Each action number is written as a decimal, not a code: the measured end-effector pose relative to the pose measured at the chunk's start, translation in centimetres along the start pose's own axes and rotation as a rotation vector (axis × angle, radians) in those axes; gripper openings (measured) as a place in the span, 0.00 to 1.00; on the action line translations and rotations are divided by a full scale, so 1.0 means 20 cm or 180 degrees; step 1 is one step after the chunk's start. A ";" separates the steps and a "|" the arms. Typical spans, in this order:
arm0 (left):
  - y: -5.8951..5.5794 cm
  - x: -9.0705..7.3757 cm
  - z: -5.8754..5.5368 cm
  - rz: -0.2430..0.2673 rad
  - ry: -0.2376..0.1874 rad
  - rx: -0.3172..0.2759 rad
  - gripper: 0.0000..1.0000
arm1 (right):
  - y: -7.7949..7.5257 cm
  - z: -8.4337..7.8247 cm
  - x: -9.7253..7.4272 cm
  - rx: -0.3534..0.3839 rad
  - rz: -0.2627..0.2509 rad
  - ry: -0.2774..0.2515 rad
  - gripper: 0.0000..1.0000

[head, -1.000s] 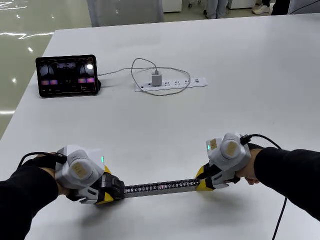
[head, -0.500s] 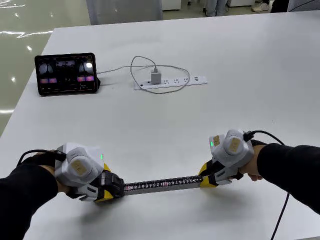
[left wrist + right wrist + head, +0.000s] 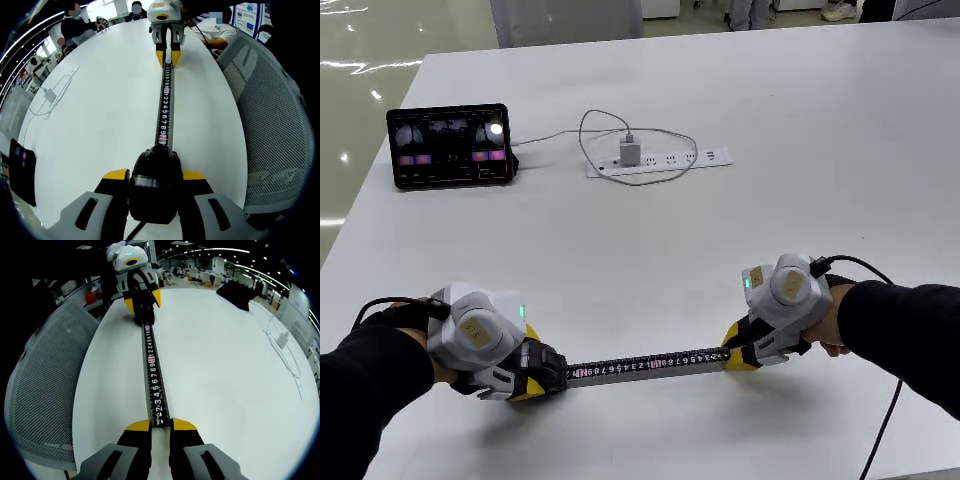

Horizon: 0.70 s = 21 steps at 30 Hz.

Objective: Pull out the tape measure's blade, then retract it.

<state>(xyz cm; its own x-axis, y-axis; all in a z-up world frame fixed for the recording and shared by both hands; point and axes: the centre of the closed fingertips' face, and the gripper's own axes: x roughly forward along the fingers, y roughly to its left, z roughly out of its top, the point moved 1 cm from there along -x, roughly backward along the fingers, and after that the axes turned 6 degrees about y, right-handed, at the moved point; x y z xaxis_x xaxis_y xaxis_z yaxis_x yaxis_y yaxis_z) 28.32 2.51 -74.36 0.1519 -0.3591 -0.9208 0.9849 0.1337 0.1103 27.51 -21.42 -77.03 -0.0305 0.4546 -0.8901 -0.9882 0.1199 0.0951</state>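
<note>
Farther toward 3 o'clock, blade (image 3: 645,366) is being drawn by right tongs (image 3: 730,358) clamping its tip, case (image 3: 154,185) gripped by left tongs (image 3: 538,370); snap-back is being risked by slippage.

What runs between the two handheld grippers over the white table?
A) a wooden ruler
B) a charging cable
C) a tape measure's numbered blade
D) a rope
C: the left gripper clamps the black case, the right gripper pinches the tip of the blade, and digits show along it.
</note>
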 end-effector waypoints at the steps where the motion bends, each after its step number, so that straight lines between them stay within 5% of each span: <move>1: 0.00 0.00 0.00 0.0000 -0.0001 0.0001 0.33 | 0.00 0.00 0.00 0.0003 0.0000 0.0006 0.09; 21: 0.00 0.00 0.00 0.0002 -0.0007 0.0006 0.33 | -0.01 -0.04 -0.03 0.0009 -0.0017 0.0048 0.09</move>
<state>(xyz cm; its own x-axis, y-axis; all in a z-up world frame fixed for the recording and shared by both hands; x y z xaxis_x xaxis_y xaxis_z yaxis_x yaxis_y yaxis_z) 28.31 2.49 -74.31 0.1526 -0.3610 -0.9200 0.9849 0.1321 0.1115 27.58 -22.45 -76.99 -0.0274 0.4407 -0.8973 -0.9879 0.1249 0.0915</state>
